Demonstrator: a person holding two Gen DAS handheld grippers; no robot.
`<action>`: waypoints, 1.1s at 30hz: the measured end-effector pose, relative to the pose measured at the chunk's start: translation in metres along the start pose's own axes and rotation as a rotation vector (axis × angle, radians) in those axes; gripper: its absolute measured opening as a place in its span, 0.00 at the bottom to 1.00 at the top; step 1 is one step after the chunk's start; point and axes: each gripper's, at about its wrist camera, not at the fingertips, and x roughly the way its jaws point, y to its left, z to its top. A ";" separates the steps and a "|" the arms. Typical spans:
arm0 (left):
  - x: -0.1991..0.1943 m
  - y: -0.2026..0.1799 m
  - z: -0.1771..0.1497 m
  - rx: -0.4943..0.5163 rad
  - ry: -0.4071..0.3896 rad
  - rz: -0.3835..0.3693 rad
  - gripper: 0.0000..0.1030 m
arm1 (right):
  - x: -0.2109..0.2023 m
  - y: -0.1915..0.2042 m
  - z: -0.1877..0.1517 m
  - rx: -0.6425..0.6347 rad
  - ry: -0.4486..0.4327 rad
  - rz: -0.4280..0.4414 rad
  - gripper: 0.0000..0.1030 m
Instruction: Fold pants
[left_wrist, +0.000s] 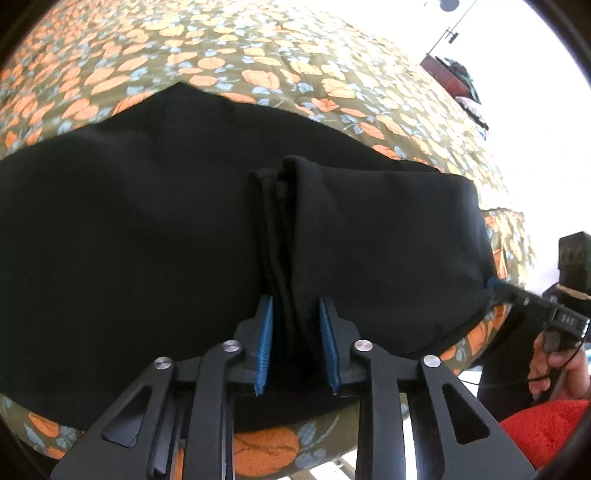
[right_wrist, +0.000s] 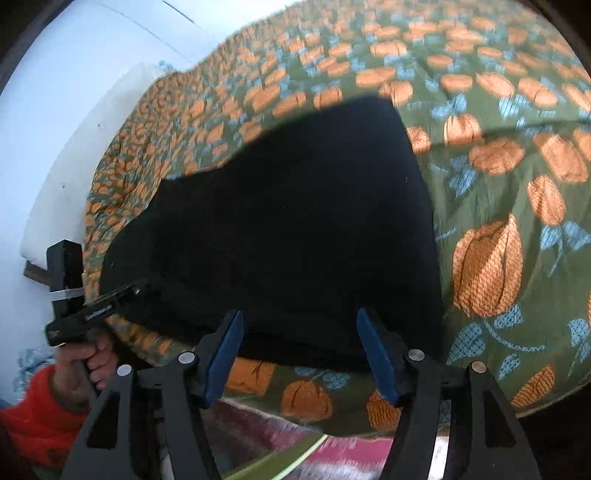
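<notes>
Left wrist view, pants: the black pants (left_wrist: 147, 229) lay spread across the floral bedspread (left_wrist: 229, 48), near its front edge, with a bunched ridge of fabric running up the middle.
Left wrist view, left gripper: your left gripper (left_wrist: 295, 347) was clamped on that ridge, several layers of cloth pinched between the blue pads (left_wrist: 265, 343).
Left wrist view, far side: your right gripper (left_wrist: 493, 284) showed at the right end of the cloth, tip touching it; from here you could not tell how its jaws stood.
Right wrist view, pants: the same pants (right_wrist: 295, 229) filled the centre, dark and featureless, their near edge just beyond the fingers.
Right wrist view, right gripper: your right gripper (right_wrist: 299, 354) stood wide apart, holding nothing, with the bedspread (right_wrist: 517, 184) visible between the pads (right_wrist: 376, 354).
Right wrist view, far side: your left gripper (right_wrist: 140, 290) reached in at the left end of the cloth.
Step, as judged: you seemed to be taking hold for a fold.
Doing it well: you needed the right jaws pushed deep over the edge before closing, catching every layer, and then both ends raised level so the fold landed square.
</notes>
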 end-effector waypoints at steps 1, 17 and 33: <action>-0.007 0.007 -0.001 -0.035 0.005 -0.022 0.33 | -0.005 0.006 0.002 -0.009 -0.020 -0.017 0.62; -0.159 0.298 -0.008 -0.690 -0.260 0.119 0.66 | -0.025 0.064 -0.003 -0.143 -0.175 -0.010 0.63; -0.081 0.280 0.012 -0.440 -0.025 0.089 0.94 | -0.005 0.080 -0.012 -0.207 -0.112 -0.008 0.63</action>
